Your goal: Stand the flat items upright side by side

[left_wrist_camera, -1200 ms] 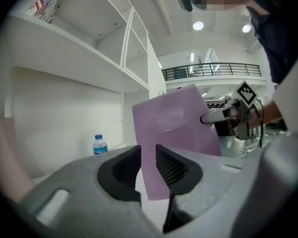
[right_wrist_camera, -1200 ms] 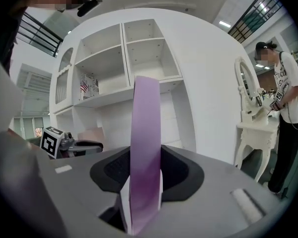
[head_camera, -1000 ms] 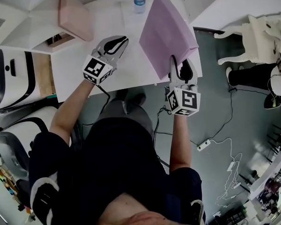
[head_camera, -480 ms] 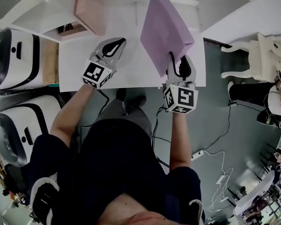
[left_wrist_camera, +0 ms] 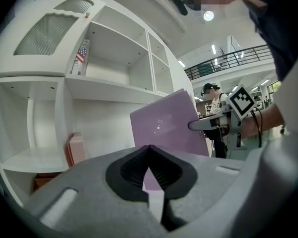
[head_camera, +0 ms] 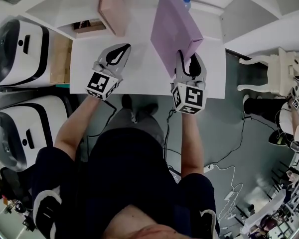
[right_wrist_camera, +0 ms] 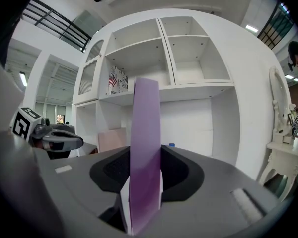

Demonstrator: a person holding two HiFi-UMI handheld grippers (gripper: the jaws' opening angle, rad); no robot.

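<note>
A large flat purple item (head_camera: 170, 26) stands on edge, tilted, over the white table (head_camera: 139, 71). My right gripper (head_camera: 186, 59) is shut on its near corner; in the right gripper view the purple item (right_wrist_camera: 145, 148) runs edge-on between the jaws. A flat pink item (head_camera: 112, 5) stands upright at the back by the shelf unit, and shows as the pink item (left_wrist_camera: 75, 150) in the left gripper view. My left gripper (head_camera: 122, 49) hovers over the table, left of the purple item (left_wrist_camera: 166, 128), shut and empty.
A water bottle (head_camera: 187, 2) stands behind the purple item. The white shelf unit (left_wrist_camera: 114, 78) rises past the table's far edge. White machines (head_camera: 20, 49) stand to the left, a white chair (head_camera: 279, 68) to the right, and cables lie on the floor.
Both grippers have moved across the table toward the shelf side, the right one carrying the purple item along. The purple item now stands nearer the pink one.
</note>
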